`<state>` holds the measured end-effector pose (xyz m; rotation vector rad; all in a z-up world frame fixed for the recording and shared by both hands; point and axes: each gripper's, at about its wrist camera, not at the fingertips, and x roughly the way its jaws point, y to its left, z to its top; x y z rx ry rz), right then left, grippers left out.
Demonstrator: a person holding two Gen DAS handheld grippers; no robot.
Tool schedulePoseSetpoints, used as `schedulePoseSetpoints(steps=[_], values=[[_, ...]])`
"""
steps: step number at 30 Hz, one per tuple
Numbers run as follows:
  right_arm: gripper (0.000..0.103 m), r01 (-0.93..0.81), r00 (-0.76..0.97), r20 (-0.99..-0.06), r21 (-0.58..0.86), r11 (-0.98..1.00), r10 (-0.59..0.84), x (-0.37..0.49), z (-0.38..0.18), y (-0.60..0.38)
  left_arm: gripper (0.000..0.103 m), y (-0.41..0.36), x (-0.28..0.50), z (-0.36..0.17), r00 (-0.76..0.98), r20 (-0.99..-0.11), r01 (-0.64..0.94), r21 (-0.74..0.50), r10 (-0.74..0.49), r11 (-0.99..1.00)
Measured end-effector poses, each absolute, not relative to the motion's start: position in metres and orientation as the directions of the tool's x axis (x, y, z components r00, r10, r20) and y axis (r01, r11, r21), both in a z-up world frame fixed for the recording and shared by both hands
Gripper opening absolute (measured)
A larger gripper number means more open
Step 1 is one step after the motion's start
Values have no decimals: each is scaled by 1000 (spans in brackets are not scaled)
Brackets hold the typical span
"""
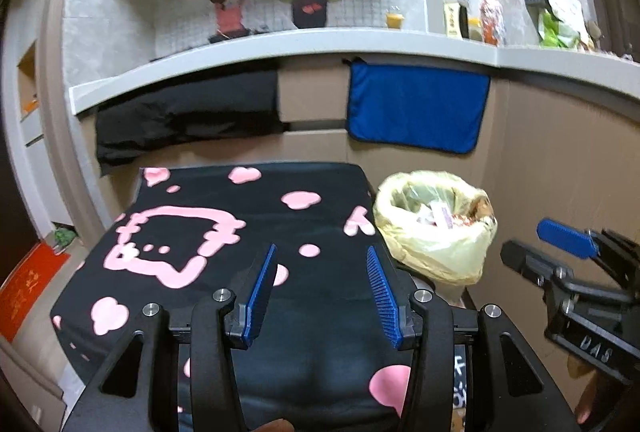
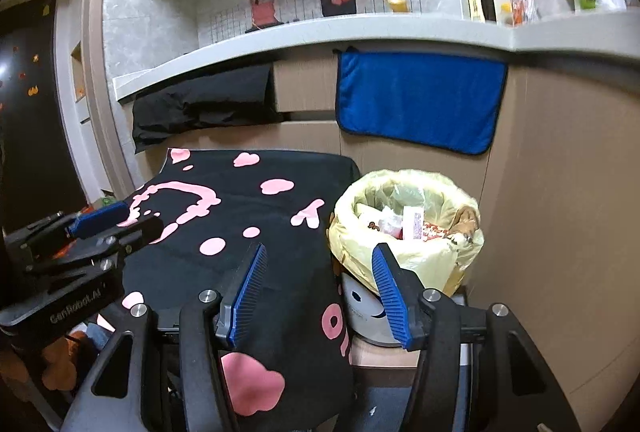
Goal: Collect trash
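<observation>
Left gripper [image 1: 322,296] hovered over black cloth with pink cartoon print [image 1: 224,232] — jaws parted about halfway, nothing between blue pads. Right gripper [image 2: 324,294] stood wide apart, empty, above cloth edge and trash bin [image 2: 404,232]. Bin lined with yellow bag, holding wrappers and paper scraps, stood just right of cloth-covered surface, below blue towel [image 2: 420,104] hung on cabinet front. Bottles [image 1: 472,14] stood on grey counter [image 1: 280,44] behind.

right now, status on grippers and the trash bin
Left gripper open, empty. Right gripper open, empty. Trash bin lined, near full, beside the black cloth. Nothing in the way.
</observation>
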<state>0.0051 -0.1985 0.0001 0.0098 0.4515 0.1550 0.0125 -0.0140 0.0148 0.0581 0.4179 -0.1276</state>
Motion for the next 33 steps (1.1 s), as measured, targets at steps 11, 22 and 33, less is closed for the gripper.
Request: schedulePoseSetpoints(steps=[11, 22, 33], values=[[53, -181, 888, -424, 30, 983, 176, -5, 2, -178, 48, 13, -6, 26, 931, -360, 50, -22, -54, 999], [53, -169, 892, -421, 26, 985, 164, -8, 2, -177, 48, 9, -9, 26, 932, -355, 67, -10, -67, 998], [53, -164, 890, -426, 35, 986, 163, -8, 0, -177, 48, 6, -8, 24, 928, -364, 79, -4, -75, 997]])
